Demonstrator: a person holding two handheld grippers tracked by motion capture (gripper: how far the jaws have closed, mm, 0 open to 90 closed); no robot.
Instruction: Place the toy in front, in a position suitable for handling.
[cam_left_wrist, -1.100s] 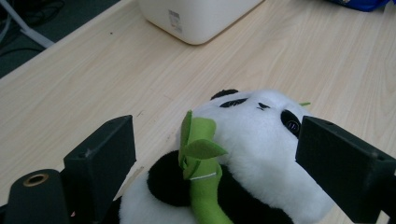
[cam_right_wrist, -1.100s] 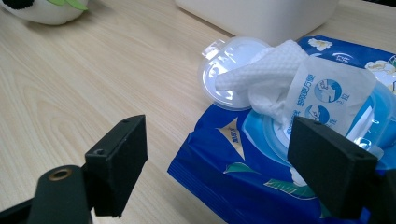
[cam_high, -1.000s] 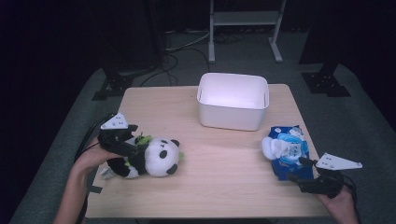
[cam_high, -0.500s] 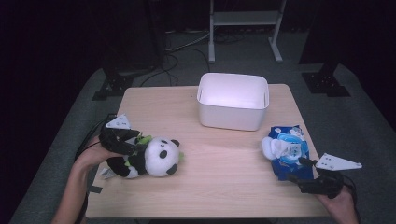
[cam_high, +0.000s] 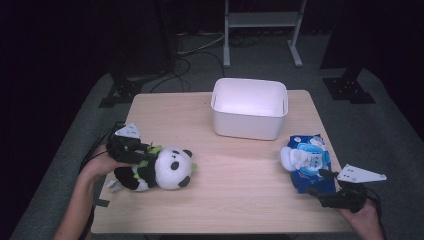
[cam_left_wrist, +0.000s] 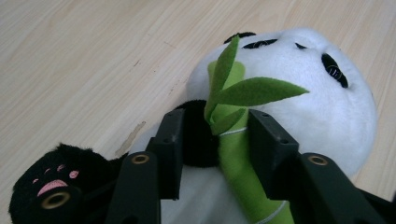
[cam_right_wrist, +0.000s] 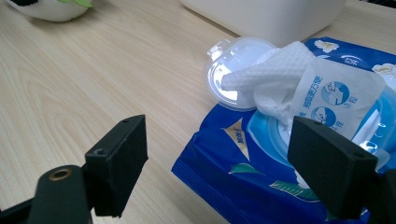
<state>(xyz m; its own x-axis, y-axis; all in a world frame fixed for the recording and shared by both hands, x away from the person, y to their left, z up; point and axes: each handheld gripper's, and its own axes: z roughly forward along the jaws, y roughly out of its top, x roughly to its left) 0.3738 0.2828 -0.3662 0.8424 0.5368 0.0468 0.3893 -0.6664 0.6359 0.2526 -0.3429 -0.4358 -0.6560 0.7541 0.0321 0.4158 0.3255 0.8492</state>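
The left gripper (cam_left_wrist: 212, 140) has its fingers closed around the green bamboo stalk and black arm of the one panda plush (cam_high: 160, 169), which lies on its side at the left of the surface (cam_high: 240, 200), a hold that looks meant for lifting it toward the single white bin (cam_high: 249, 108). The right gripper (cam_right_wrist: 233, 163) hovers with fingers wide apart and empty at the near edge of the one blue wet-wipes pack (cam_right_wrist: 289, 172), its lid open and a wipe (cam_right_wrist: 275, 70) pulled up, probably lining up for a grasp.
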